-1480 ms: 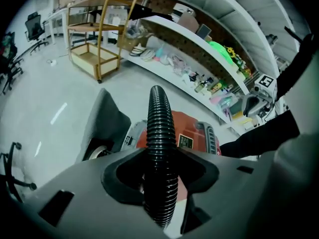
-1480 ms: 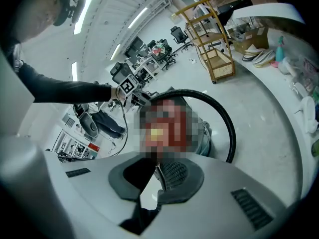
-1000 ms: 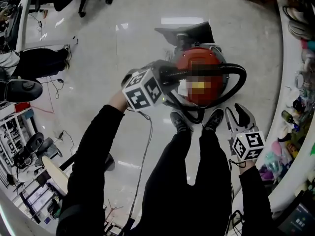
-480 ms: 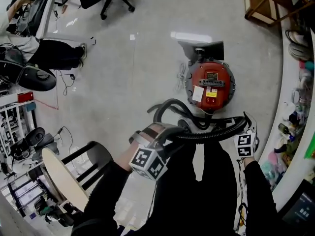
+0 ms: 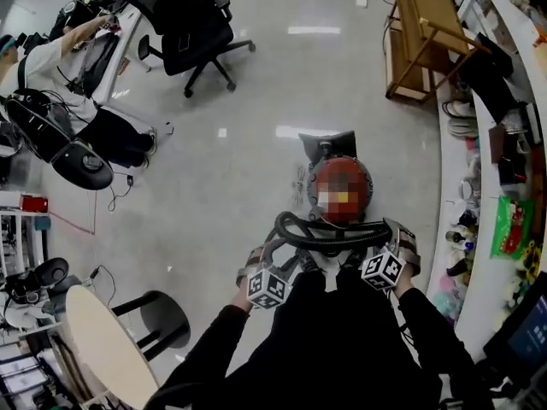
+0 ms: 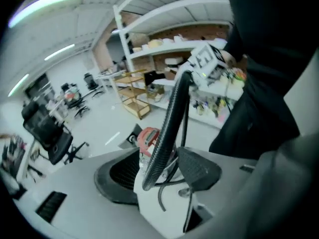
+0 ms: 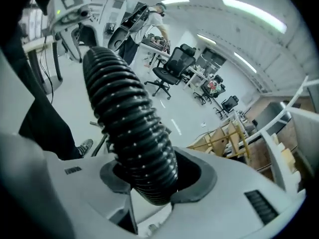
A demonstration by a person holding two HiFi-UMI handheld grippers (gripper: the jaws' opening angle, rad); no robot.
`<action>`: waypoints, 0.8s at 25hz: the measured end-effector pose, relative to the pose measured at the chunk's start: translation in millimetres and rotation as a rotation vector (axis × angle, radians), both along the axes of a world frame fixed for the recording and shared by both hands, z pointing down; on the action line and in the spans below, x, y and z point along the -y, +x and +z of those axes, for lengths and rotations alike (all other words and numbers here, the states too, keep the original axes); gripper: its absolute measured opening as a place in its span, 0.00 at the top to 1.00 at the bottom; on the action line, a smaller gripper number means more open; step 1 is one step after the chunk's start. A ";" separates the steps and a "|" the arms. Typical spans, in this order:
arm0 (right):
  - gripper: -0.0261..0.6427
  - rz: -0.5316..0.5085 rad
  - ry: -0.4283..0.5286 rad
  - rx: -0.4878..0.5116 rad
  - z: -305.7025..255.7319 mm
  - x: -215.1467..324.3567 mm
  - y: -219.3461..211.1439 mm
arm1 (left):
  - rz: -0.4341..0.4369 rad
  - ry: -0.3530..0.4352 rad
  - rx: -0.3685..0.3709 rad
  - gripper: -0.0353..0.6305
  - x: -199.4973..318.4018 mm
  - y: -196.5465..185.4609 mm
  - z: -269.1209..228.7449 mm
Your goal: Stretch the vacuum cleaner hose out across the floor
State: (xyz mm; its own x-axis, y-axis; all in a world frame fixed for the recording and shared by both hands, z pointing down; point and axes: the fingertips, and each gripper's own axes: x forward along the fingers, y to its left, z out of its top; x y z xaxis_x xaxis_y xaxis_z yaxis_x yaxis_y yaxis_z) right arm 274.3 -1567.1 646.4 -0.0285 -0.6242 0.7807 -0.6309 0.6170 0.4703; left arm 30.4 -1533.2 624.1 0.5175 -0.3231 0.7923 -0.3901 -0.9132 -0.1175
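Both grippers have been raised and drawn together since 1 second ago. The hose point(image 5: 329, 236) is held between them, off the floor point(image 5: 239, 161), near the red vacuum cleaner point(image 5: 362, 171). The left gripper point(image 5: 275, 254) jaws, just opened slightly, and the right gripper point(image 5: 397, 236) jaws, just closed further, are clamped on the hose.
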 end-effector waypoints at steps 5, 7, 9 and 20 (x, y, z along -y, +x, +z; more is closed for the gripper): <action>0.74 -0.043 0.076 -0.081 -47.6 13.8 -37.7 | -0.149 -0.080 -0.365 0.57 14.1 45.4 -99.0; 0.75 -0.099 0.096 -0.095 -65.4 16.6 -58.6 | -0.060 -0.106 -0.394 0.56 8.5 78.2 -113.7; 0.76 -0.124 0.127 -0.112 -82.5 16.7 -76.1 | 0.051 -0.027 -0.309 0.51 7.2 96.8 -109.5; 0.77 -0.249 0.204 -0.179 -124.5 2.0 -133.2 | 0.347 0.350 -0.048 0.44 27.3 85.7 -145.6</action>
State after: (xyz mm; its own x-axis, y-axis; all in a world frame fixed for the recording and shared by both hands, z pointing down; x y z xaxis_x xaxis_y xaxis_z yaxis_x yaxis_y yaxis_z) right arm 141.1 -1569.2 521.9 -0.0731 -0.7591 0.6469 -0.3699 0.6230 0.6893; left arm 116.1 -1560.6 478.4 0.6747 -0.3675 0.6401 -0.0823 -0.8993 -0.4296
